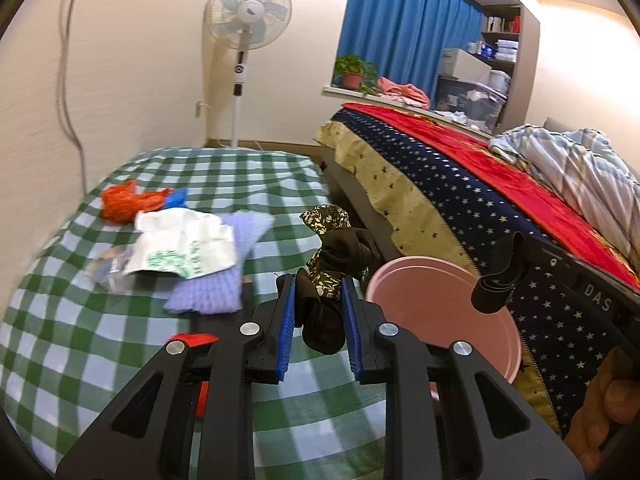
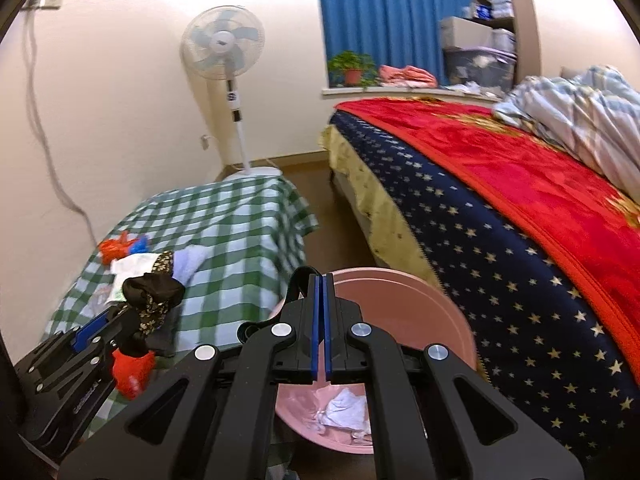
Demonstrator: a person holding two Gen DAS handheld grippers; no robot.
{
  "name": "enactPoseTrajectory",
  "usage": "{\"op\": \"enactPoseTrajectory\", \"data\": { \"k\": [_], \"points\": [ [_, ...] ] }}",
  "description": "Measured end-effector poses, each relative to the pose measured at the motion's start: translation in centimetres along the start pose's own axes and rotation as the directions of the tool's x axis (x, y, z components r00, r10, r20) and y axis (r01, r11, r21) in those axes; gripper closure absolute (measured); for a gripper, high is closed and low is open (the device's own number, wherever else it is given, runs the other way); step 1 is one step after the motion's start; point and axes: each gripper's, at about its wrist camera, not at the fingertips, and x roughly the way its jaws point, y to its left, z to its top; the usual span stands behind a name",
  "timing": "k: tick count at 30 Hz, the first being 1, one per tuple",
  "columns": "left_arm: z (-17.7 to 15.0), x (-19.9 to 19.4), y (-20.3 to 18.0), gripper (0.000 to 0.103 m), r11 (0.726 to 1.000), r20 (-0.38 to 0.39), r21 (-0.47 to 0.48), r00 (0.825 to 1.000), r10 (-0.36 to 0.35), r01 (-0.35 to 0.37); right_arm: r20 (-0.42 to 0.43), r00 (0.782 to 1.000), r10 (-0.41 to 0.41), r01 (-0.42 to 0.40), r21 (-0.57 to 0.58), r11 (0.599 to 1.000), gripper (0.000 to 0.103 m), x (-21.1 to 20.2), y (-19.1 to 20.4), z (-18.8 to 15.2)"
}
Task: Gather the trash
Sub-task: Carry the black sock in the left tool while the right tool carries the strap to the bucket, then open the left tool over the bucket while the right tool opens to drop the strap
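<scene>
Here, left wrist view: left hand-held gripper clamped on dark floral cloth scrap, held above edge of green-checked bench, just beside pink bin. More trash on bench: orange bag, white printed wrapper, lilac cloth.

Right wrist view: right hand-held gripper shut, blue pads pressed together with nothing between, over pink bin. White crumpled paper inside bin. Bed with red blanket beside bin.
</scene>
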Motion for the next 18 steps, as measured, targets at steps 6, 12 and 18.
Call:
{"op": "enactPoseTrajectory", "data": {
  "k": [6,12,18],
  "points": [
    [0.2,1.5,-2.8,0.081,0.997,-0.007,0.045,0.998,-0.059,0.06,-0.014,0.998,-0.067,0.068,0.043,0.997,0.101,0.4,-2.4,0.0],
    [0.1,3.2,-4.7,0.081,0.993,-0.033,0.052,0.994,-0.102,0.104,-0.027,0.993,-0.113,0.114,0.062,0.991,0.101,0.6,-3.7,-0.1],
    [0.1,4.5,-6.2,0.076,0.985,-0.059,0.058,0.985,-0.162,0.165,-0.039,0.988,-0.151,0.154,0.079,0.985,0.099,0.9,-4.8,-0.1]
  ]
}}
